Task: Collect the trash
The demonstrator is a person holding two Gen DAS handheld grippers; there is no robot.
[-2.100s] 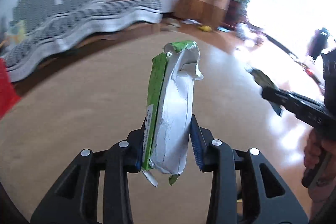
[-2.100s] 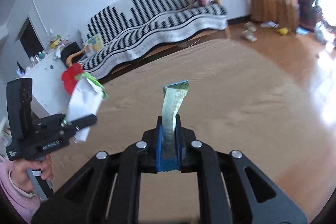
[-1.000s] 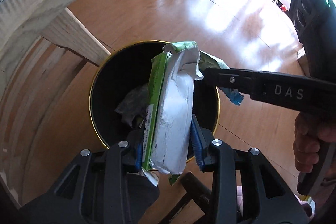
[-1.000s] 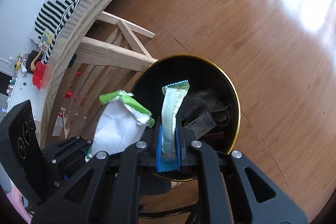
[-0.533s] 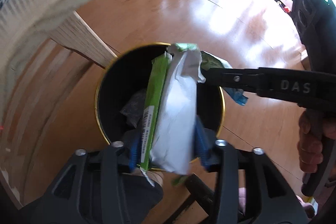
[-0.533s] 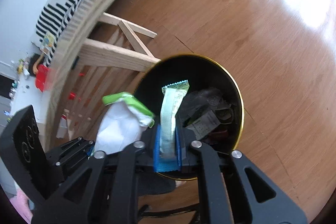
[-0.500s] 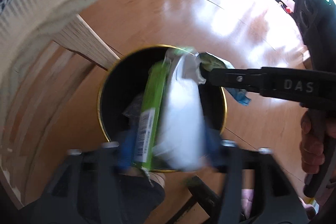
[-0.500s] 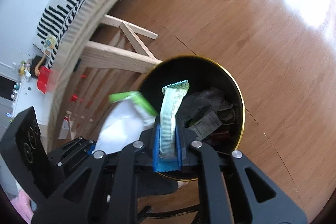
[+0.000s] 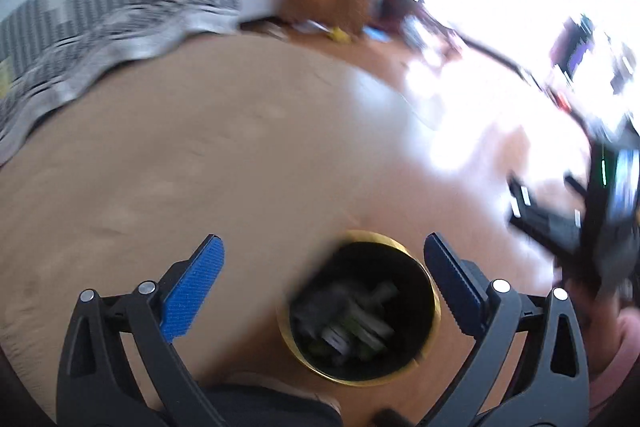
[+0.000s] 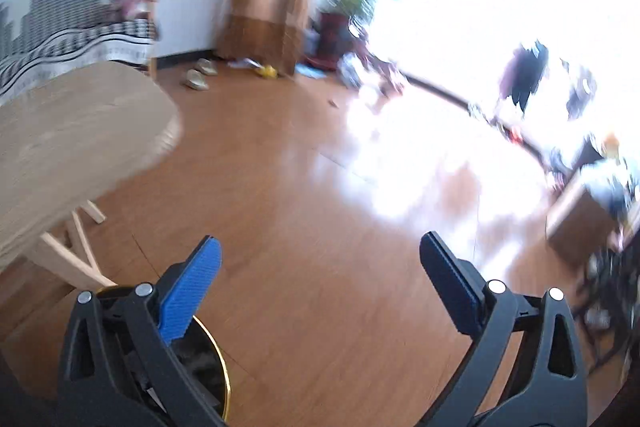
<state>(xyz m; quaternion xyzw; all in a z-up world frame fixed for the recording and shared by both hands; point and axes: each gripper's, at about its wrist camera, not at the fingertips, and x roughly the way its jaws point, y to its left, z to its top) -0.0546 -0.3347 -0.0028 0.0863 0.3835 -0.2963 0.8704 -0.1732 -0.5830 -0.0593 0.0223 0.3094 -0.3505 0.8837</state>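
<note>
The left hand-held gripper [image 9: 322,277] was spread wide with nothing between its blue pads [image 9: 192,293]. Below it stood the bin [image 9: 434,301], black inside with a gold rim, on the wooden floor [image 9: 472,195] just beside the table [image 9: 180,155]. Trash [image 9: 352,323] lay in the bottom of the bin, a blurred heap of pale and green wrappers. At the right edge of that view the right hand-held gripper [image 9: 516,195] showed dark and blurred.

In its own view the right hand-held gripper [image 10: 320,267] was likewise wide apart and held nothing. It faced across the floor [image 10: 288,187] toward a bright window. The bin's gold rim [image 10: 224,379] showed at lower left behind the left finger, near the table's [image 10: 72,131] wooden legs. A striped sofa [image 10: 72,23] stood by the far wall.
</note>
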